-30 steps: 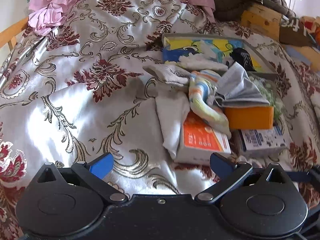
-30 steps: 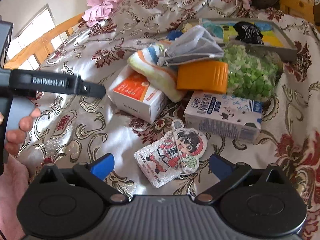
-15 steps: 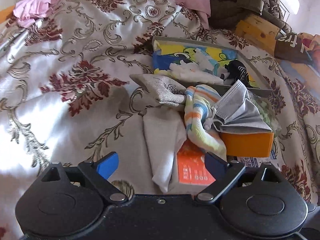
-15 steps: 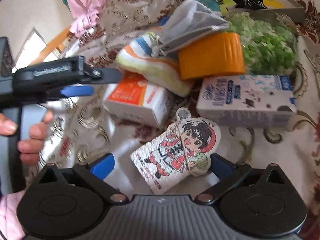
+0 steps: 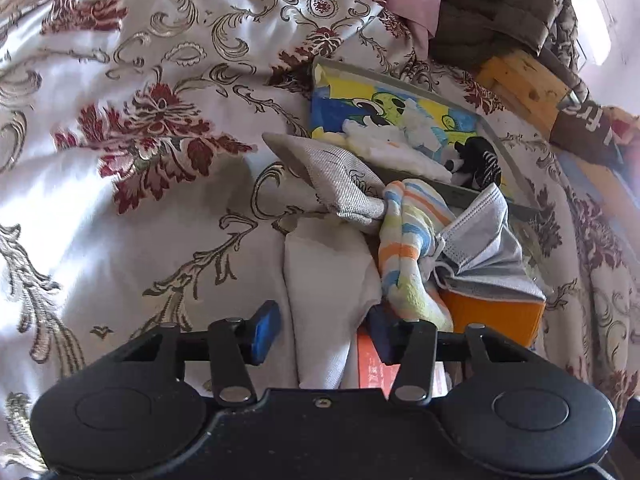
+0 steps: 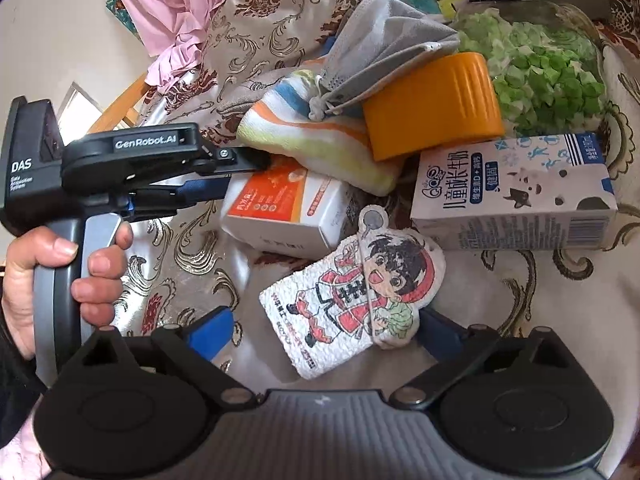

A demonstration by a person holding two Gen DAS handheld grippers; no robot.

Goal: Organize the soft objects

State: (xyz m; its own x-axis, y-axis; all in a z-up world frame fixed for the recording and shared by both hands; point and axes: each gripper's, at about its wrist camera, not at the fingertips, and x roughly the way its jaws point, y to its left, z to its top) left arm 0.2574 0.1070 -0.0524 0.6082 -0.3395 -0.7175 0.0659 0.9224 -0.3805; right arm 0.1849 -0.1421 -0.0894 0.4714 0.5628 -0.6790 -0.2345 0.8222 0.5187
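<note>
White cloth [image 5: 328,280] between left gripper [image 5: 322,332] fingers, jaws just closing.

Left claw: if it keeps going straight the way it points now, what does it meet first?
Likely the white cloth, already lying between the left claw's closing fingers. Beyond it sits the grey sock; depth is unclear.

A white cloth [image 5: 328,280] is draped flat beside a striped sock [image 5: 408,240], a grey sock [image 5: 332,180] and a grey mask [image 5: 484,248].

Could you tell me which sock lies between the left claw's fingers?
The plain white sock, between the left claw's closing fingers; the striped sock and grey sock lie beyond.
</note>
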